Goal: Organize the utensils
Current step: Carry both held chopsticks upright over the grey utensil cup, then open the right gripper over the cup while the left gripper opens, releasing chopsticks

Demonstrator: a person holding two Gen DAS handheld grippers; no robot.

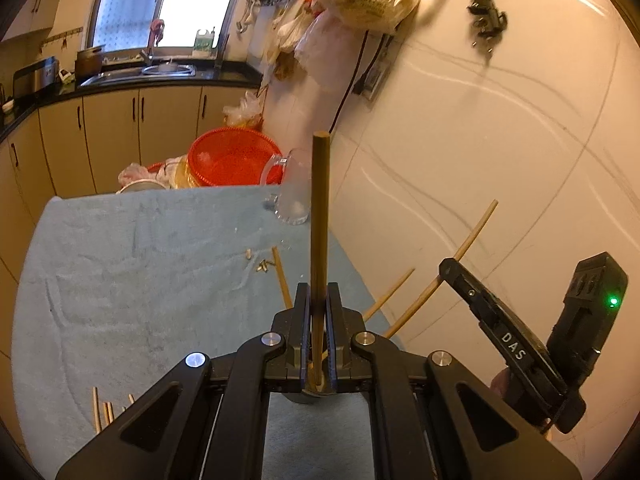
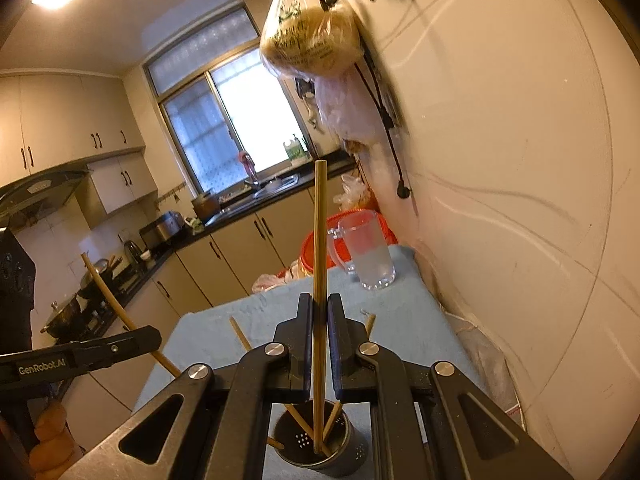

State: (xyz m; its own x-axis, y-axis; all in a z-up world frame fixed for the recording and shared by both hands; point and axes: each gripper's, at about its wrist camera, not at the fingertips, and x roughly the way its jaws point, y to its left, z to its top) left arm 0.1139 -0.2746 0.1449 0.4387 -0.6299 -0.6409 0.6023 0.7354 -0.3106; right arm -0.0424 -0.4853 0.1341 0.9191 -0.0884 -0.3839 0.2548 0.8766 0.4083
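Your right gripper [image 2: 319, 320] has its jaws clamped on a chopstick [image 2: 319, 264] that stands nearly upright between them, long axis running straight along the fingers, its lower tip hanging just inside the mouth of the dark perforated holder [image 2: 316, 454] directly below the jaws. That is the relation the next move turns on: stick end over cup opening, already lined up, so you probably only need to let it drop or lower it a little before the jaws part. The holder already carries several other chopsticks [image 2: 298, 420] leaning against its wall at different angles, and they may deflect the one you are holding if it goes in skewed. Your left gripper [image 1: 319, 312] is likewise shut on a second chopstick [image 1: 320, 216], also upright along the fingers, with its lower end down between the jaws; from that view the holder is mostly hidden beneath the gripper body, so you cannot tell how close that tip is to the rim. The right hand looks nearer to finishing. More loose sticks [image 1: 282, 276] lie ahead of the left jaws on the blue towel [image 1: 140, 260] covering the desk, and farther ahead stands a clear glass mug [image 2: 370, 256], apparently empty.
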